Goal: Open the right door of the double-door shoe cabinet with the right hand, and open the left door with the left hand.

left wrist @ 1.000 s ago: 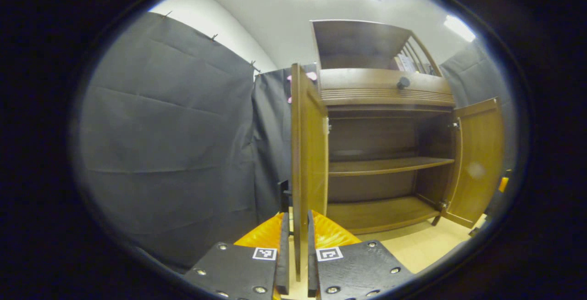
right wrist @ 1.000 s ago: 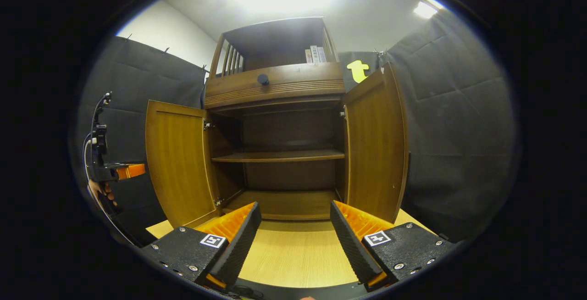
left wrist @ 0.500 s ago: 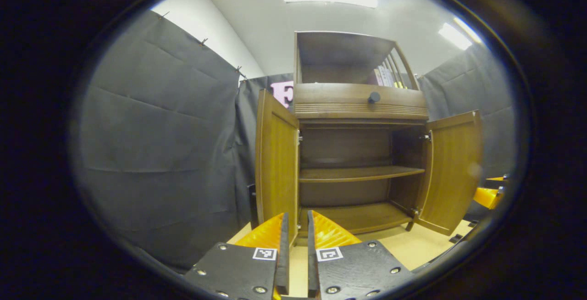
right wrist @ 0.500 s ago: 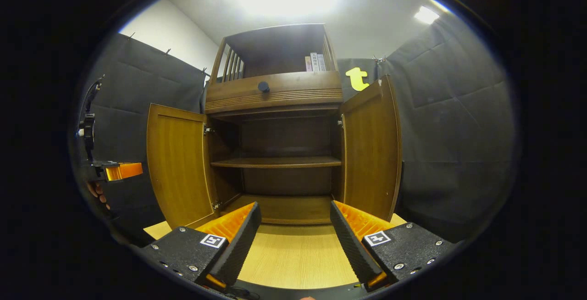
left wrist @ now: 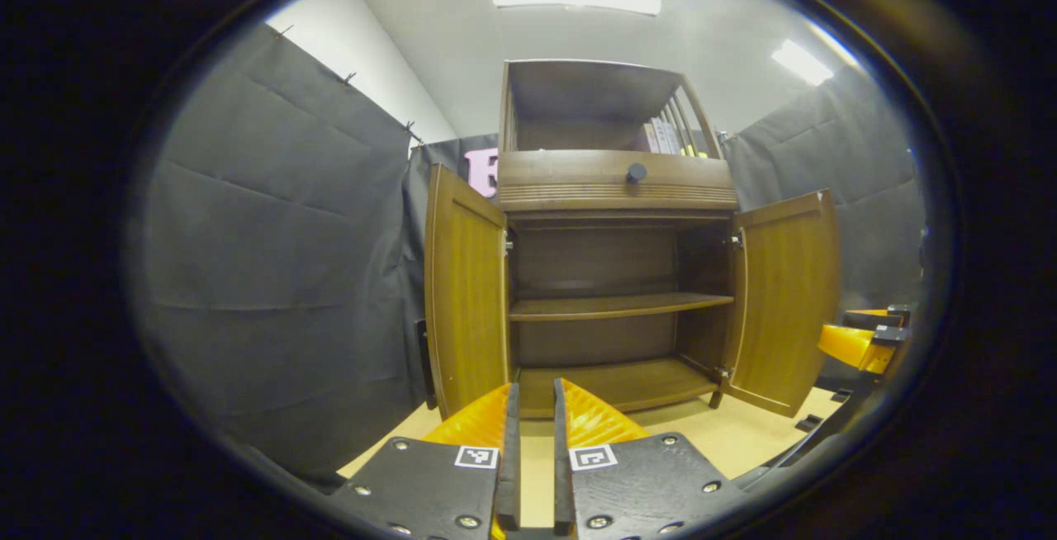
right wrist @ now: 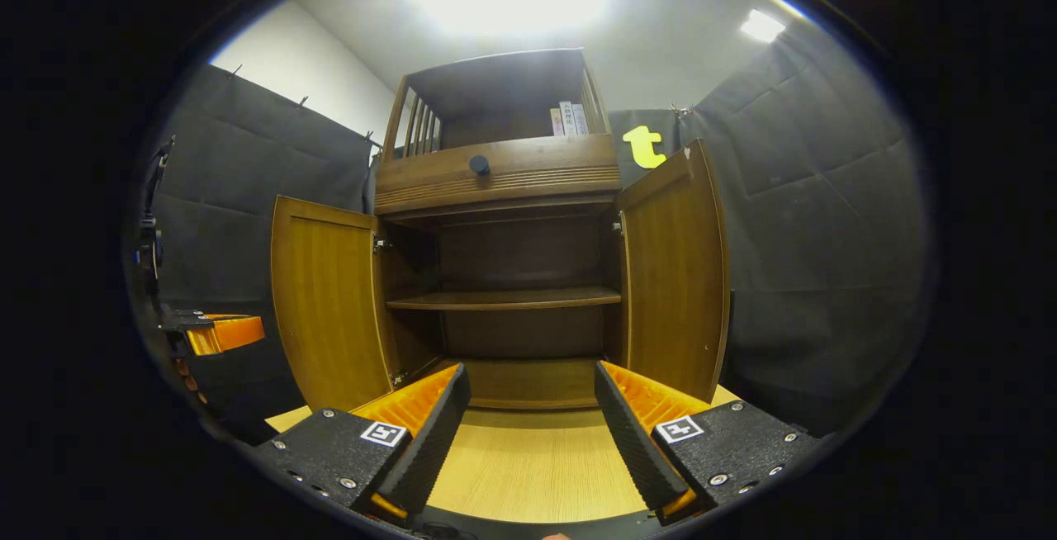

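A: Standing open on both sides, the shoe cabinet (left wrist: pixel 615 276) faces both cameras from the wooden floor (right wrist: pixel 528 466); in the left gripper view the left door (left wrist: pixel 466 292) is swung out edge-on and the right door (left wrist: pixel 780 300) angles outward.

B: And the grippers?

A: The left gripper (left wrist: pixel 533 457) hangs in front of the cabinet, jaws nearly pressed together with only a thin slit between, holding nothing. The right gripper (right wrist: pixel 533 433) has its jaws spread wide, also empty, aimed at the bottom shelf (right wrist: pixel 528 379).

B: Anything inside?

A: The middle shelf (right wrist: pixel 504 299) looks bare. A drawer with a dark knob (right wrist: pixel 480 164) sits above the doors, books (right wrist: pixel 570 119) in the top compartment.
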A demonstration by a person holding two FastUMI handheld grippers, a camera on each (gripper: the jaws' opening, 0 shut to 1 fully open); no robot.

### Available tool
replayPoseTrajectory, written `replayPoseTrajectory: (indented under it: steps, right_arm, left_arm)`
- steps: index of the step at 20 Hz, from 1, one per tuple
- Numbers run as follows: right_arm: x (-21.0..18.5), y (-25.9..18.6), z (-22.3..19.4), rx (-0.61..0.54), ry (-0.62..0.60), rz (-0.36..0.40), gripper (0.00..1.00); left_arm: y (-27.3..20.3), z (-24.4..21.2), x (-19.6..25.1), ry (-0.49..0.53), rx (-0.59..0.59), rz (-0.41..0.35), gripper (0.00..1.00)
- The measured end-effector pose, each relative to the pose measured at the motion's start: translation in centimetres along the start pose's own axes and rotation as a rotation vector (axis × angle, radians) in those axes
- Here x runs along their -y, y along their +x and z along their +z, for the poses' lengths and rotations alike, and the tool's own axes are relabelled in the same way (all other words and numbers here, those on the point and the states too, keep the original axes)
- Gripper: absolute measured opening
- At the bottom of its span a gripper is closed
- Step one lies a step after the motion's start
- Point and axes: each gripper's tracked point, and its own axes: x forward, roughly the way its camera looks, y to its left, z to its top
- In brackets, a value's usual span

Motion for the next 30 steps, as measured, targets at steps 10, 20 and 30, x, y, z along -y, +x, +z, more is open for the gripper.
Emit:
replayPoseTrajectory:
  steps: [10, 20, 30]
  right_arm:
    - [0.1, 0.1, 0.3, 0.007, -0.007, -0.006, 0.94]
    - [0.2, 0.4, 0.7, 0.013, -0.021, -0.015, 0.94]
    - [-0.1, 0.9, 0.6, 0.009, -0.027, -0.016, 0.94]
  left_arm:
    - [-0.7, -0.5, 0.5, -0.011, -0.007, -0.009, 0.4]
    - [-1.0, -1.0, -0.8, 0.008, -0.014, 0.05, 0.98]
    - [-1.5, -1.6, -1.5, 0.011, -0.02, 0.079, 0.98]
